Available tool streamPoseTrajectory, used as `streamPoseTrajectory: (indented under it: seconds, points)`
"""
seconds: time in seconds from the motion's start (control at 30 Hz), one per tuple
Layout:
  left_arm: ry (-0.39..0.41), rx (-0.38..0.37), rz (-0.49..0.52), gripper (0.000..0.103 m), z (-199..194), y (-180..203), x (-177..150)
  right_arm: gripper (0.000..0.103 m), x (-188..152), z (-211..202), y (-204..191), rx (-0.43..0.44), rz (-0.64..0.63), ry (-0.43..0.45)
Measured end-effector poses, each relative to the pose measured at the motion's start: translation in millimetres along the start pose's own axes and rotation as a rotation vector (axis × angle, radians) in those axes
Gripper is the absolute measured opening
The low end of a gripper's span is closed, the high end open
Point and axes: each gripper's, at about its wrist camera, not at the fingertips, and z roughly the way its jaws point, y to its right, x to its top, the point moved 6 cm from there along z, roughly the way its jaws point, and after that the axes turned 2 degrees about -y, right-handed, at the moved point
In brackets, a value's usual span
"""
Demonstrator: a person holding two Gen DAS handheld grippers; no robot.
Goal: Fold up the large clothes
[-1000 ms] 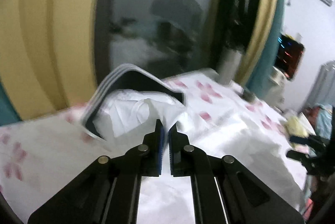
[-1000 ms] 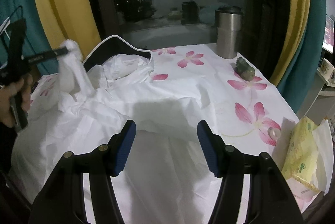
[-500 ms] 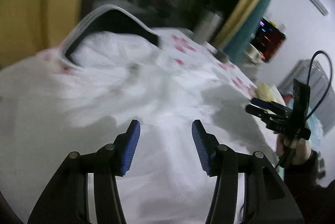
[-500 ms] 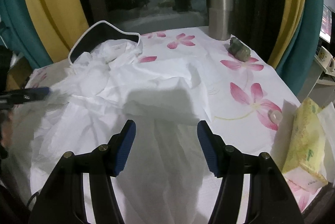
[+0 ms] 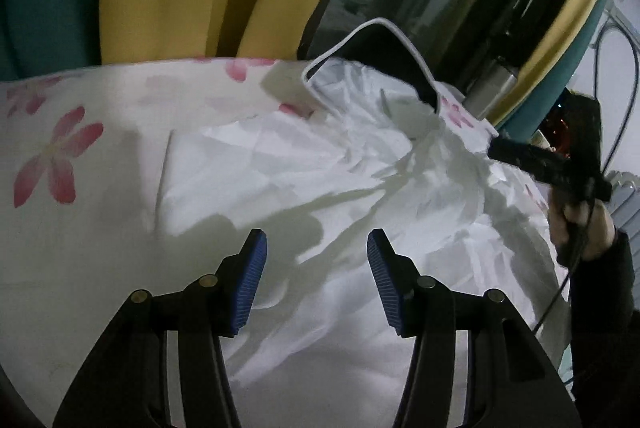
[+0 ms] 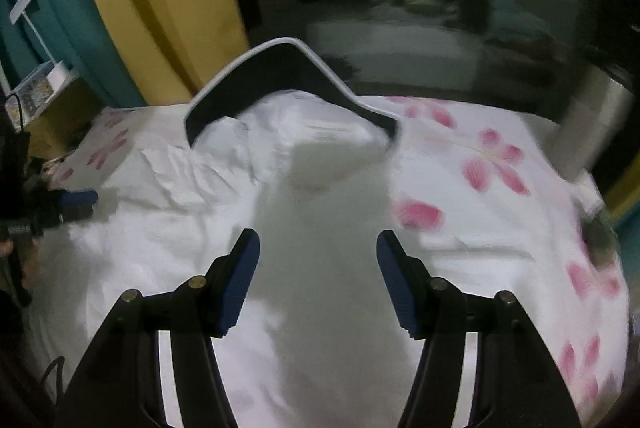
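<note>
Left claw: the left claw (image 5: 313, 284) stood apart, its blue pads (image 5: 249, 288) clear of the cloth and nothing between them; it hung over the near part of the garment.
Right claw: the right claw (image 6: 318, 282) was likewise apart and empty, poised above the white cloth; this view was blurred.
Garment: the white garment (image 5: 340, 188) lay spread but crumpled across the counter (image 5: 80, 248), which wore a white cover printed with pink flowers (image 5: 56, 158). Its far end was bunched against a dark chair back with white piping (image 6: 288, 76).
Other claw in view: from the left wrist view, the right claw showed at the far right, held in a hand (image 5: 580, 224) with a dark sleeve.
Progress: judging by the wrinkles and the lack of any neat crease, the folding looked to be at an early stage. No clean fold could be made out; smoothing, folding the sides in and doubling the length all seemed left to do.
Far side: a metal cup (image 5: 494, 90) stood near the far edge, with yellow and teal curtains (image 6: 160, 0) and a dark window behind.
Writing: no brand, label or lettering could be read in either view.
</note>
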Motion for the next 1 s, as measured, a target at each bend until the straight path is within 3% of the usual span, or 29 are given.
streamPoseTrajectory:
  seconds: [0.1,0.13,0.17,0.2,0.23,0.3,0.37,0.5,0.57,0.63,0.67,0.8,0.9,1.0]
  points:
    - [-0.023,-0.007,-0.018,0.055,3.9,-5.7,-7.0,0.061,5.4,27.6,-4.3,0.069,0.006,-0.064]
    - [-0.028,-0.014,-0.021,0.055,5.3,-7.4,-8.4,0.056,5.6,37.5,-6.9,0.107,0.008,-0.091]
    - [-0.03,-0.018,-0.019,0.055,5.8,-8.4,-10.3,0.036,6.3,46.5,-11.2,0.154,0.005,-0.118]
    - [-0.029,-0.025,-0.008,0.055,7.1,-8.6,-12.7,0.022,6.6,54.1,-16.7,0.193,-0.006,-0.145]
    - [-0.029,-0.029,0.002,0.055,8.0,-8.4,-14.2,0.004,8.3,56.9,-19.7,0.196,-0.016,-0.154]
    - [-0.02,-0.051,0.024,0.053,8.7,-5.8,-16.9,0.003,16.4,54.2,-28.0,0.189,-0.051,-0.148]
    - [-0.025,-0.081,0.04,0.007,8.8,-1.6,-16.9,0.002,28.9,41.6,-31.1,0.161,-0.073,-0.108]
    - [0.056,-0.09,0.077,0.004,-13.5,10.5,-8.3,0.002,61.8,-12.8,-45.6,0.069,-0.175,0.073]
    - [0.107,-0.081,0.092,0.004,-27.5,17.0,-2.3,0.002,71.8,-34.1,-51.8,-0.055,-0.277,0.179]
    - [0.104,-0.081,0.099,0.004,-28.1,21.5,0.9,0.002,71.1,-53.5,-59.3,-0.205,-0.381,0.282]
    - [0.089,-0.082,0.099,0.004,-25.8,23.8,-0.1,0.002,64.4,-54.5,-61.1,-0.232,-0.41,0.289]
    - [0.016,-0.085,0.143,0.004,-13.4,37.2,-18.0,0.002,0.6,-34.6,-56.7,-0.377,-0.508,0.192]
    - [-0.047,-0.075,0.136,0.004,-0.3,40.0,-32.0,0.003,-47.6,-21.9,-45.3,-0.368,-0.472,0.068]
    - [-0.075,-0.013,0.145,0.005,5.5,39.7,-34.6,0.005,-93.8,-23.4,-34.4,-0.361,-0.387,-0.031]
